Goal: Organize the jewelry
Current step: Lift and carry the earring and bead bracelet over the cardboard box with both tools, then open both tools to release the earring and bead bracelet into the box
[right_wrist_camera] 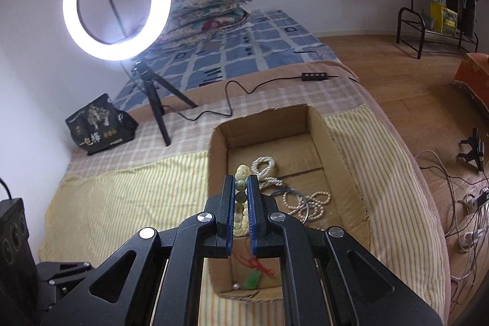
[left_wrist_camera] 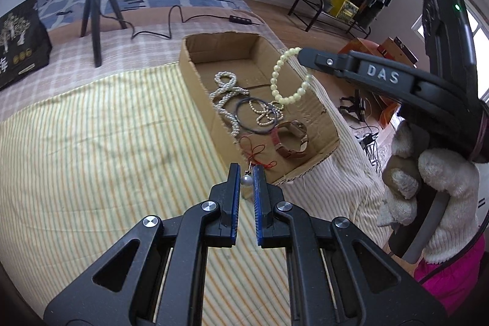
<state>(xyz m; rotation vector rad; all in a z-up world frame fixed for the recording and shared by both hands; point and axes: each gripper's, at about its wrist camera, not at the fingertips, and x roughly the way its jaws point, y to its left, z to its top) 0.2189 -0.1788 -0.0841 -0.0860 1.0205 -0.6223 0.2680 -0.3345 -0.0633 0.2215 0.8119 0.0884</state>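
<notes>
Two grippers in play, each carrying one piece of jewelry. The left gripper (left_wrist_camera: 247,173) has its blue pads closed on a single pearl earring (left_wrist_camera: 246,180), a round silvery-white pearl under a thin metal hook, held just short of the near corner of the one cardboard box (left_wrist_camera: 189,63) and above the striped yellow sheet (left_wrist_camera: 107,136). The right gripper (right_wrist_camera: 241,184), gloved hand (left_wrist_camera: 434,188) on its handle, is clamped on a bead bracelet (left_wrist_camera: 290,75), and from the left wrist view that bracelet hangs as an open ring of pale cream beads right over the box; the right wrist view shows faint markings on the beads lined up between the pads. Down inside the box: one long white pearl necklace (left_wrist_camera: 224,95) in loops, one smaller strand of pearls (left_wrist_camera: 266,112) curled into rings, one dark thin hoop (left_wrist_camera: 256,115), one pinkish-brown watch (left_wrist_camera: 290,139) lying on its side, one red cord (left_wrist_camera: 255,153) with a green pendant (right_wrist_camera: 253,280), and one loose small pearl (right_wrist_camera: 235,285) in the near corner. Behind on the bed stands one ring light (right_wrist_camera: 116,0) on one black tripod (right_wrist_camera: 152,100).
</notes>
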